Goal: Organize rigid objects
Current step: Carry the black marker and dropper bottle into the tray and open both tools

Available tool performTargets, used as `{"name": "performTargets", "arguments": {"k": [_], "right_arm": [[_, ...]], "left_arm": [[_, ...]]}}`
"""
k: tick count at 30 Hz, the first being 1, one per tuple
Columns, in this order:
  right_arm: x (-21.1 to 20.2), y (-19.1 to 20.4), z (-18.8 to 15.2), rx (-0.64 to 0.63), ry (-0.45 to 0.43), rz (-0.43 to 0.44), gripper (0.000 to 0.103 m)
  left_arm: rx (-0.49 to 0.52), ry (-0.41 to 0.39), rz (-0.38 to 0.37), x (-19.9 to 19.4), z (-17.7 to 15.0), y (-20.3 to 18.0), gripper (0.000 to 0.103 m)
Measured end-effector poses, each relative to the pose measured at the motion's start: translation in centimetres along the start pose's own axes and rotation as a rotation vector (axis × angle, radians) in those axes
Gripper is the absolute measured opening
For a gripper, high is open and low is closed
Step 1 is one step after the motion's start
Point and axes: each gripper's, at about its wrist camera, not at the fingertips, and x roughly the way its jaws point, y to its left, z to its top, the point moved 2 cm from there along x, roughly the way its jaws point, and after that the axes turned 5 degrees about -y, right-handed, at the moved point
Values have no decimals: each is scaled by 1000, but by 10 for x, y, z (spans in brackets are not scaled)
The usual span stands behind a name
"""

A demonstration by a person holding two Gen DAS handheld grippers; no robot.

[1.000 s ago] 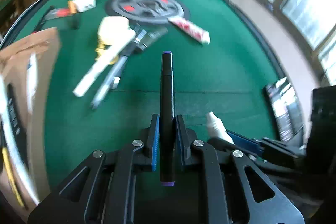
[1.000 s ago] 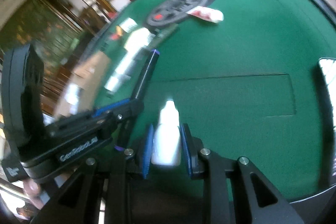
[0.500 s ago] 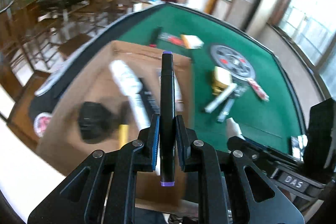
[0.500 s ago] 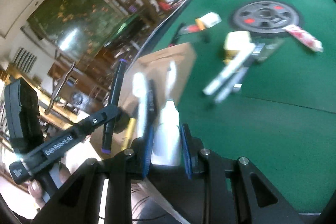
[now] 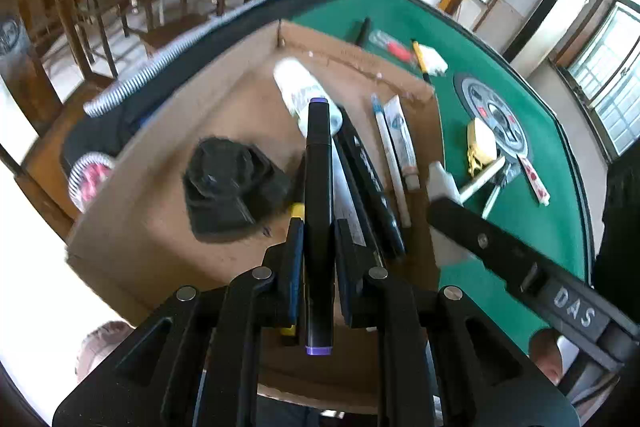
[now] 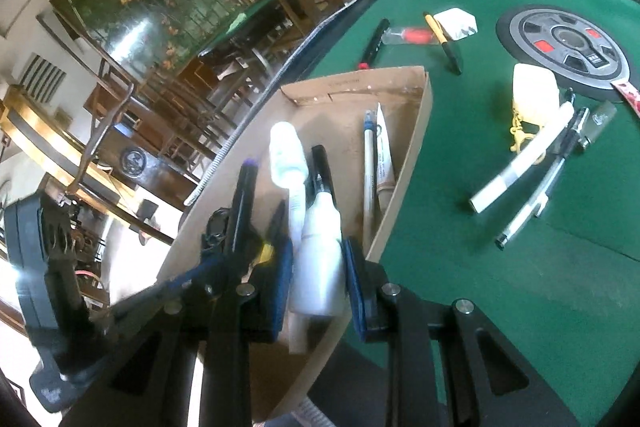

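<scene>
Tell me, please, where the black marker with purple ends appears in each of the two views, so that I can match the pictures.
Left wrist view: the black marker stands upright at centre, clamped in the left gripper.
Right wrist view: it is left of centre, slanting upward, over the box.
Shared landmark: the cardboard box beneath both grippers.

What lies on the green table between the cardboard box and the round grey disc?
In the right wrist view, bare green felt separates the brown cardboard box from the round grey disc; the pale yellow block sits near the disc.
</scene>
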Motion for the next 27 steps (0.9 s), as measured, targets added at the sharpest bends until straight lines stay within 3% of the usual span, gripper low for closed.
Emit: {"name": "performTargets", "arguments": {"k": [9,16,27], "right_arm": [[19,1,6,-19,9,-67,26],[31,12,12,-110,7,-148,26],[56,9,27,-121,95,-146,27]], "left_arm": [[-38,26,38,15,-2,2,14],[-36,42,52,18,1,0,14],[-31,55,53,23,6,0,14]]}}
